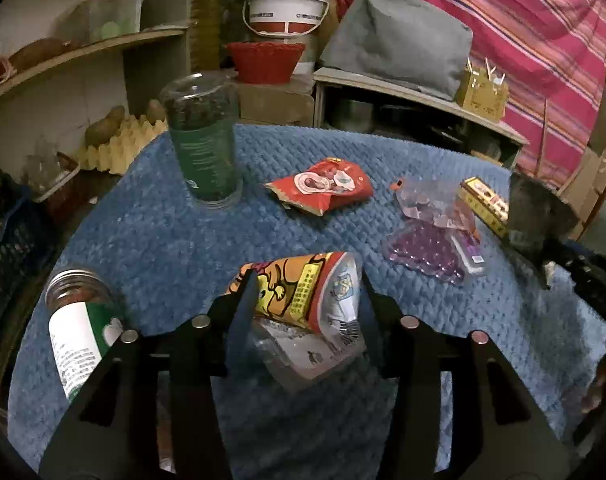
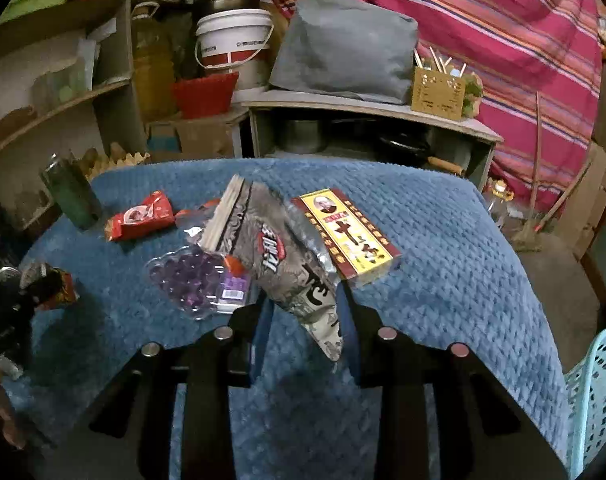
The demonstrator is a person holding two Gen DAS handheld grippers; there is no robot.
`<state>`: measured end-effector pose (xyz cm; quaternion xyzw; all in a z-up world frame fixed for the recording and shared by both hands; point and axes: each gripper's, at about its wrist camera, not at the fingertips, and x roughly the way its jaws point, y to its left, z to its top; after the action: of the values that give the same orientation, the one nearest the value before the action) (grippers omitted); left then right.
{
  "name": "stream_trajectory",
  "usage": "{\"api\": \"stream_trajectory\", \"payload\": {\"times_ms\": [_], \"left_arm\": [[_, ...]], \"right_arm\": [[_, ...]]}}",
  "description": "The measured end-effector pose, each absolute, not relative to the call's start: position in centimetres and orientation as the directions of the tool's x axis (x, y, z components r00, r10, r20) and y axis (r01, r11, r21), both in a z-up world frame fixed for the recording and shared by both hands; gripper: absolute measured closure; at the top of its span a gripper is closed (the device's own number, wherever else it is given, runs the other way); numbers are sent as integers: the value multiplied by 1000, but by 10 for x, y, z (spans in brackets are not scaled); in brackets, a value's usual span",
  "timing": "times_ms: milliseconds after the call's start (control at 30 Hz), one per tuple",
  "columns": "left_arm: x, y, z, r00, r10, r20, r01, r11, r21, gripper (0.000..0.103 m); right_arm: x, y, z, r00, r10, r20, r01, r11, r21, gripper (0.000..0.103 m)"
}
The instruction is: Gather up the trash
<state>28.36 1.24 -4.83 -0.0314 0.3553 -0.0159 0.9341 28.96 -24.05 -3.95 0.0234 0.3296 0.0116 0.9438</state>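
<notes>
A yellow and red snack wrapper [image 1: 303,292] lies on the blue cloth [image 1: 163,232] between the fingers of my left gripper [image 1: 307,284], which stands open around it. My right gripper [image 2: 303,304] is shut on a grey snack bag [image 2: 279,252] that slants above the cloth, its tail hanging between the fingers. A red packet [image 1: 323,186] lies in the middle of the cloth. To its right are a clear pack of purple beads [image 1: 435,252] and a yellow and red box [image 2: 351,236].
A tall green cup [image 1: 205,144] stands at the far left of the cloth and a jar [image 1: 83,320] lies on its side near the left edge. A turquoise basket [image 2: 599,392] sits off the right edge. Shelves, a white bucket [image 1: 287,8] and a cabinet stand behind.
</notes>
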Motion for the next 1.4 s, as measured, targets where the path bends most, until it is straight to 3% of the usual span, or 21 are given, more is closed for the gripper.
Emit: {"api": "stream_trajectory", "payload": {"times_ms": [100, 200, 433, 633, 1000, 1033, 1067, 1300, 1400], "left_arm": [[287, 3, -57, 734, -34, -678, 5, 999, -45, 45], [288, -6, -58, 736, -5, -677, 10, 1000, 3, 45], [283, -18, -50, 753, 28, -658, 24, 997, 70, 59], [265, -15, -18, 800, 9, -600, 26, 998, 49, 60], [229, -45, 25, 857, -79, -510, 102, 995, 17, 60], [228, -51, 27, 857, -88, -507, 111, 994, 15, 60], [226, -57, 28, 858, -97, -504, 120, 993, 13, 60], [213, -117, 38, 861, -189, -473, 214, 977, 0, 60], [211, -142, 39, 855, -218, -470, 244, 970, -5, 60]], "right_arm": [[287, -251, -40, 783, 54, -619, -6, 997, 80, 73], [281, -257, -35, 798, 67, -599, -14, 996, 93, 75], [268, -264, -24, 821, 101, -562, -41, 992, 119, 75], [258, -264, -22, 826, 123, -550, -58, 989, 134, 75], [220, -283, -10, 846, 117, -520, -55, 990, 133, 75], [217, -287, -8, 848, 110, -519, -50, 991, 128, 76], [211, -294, -7, 849, 98, -519, -42, 992, 120, 85], [175, -361, 2, 861, 29, -507, 42, 991, 128, 90], [168, -389, -8, 836, 37, -547, 66, 984, 168, 90]]}}
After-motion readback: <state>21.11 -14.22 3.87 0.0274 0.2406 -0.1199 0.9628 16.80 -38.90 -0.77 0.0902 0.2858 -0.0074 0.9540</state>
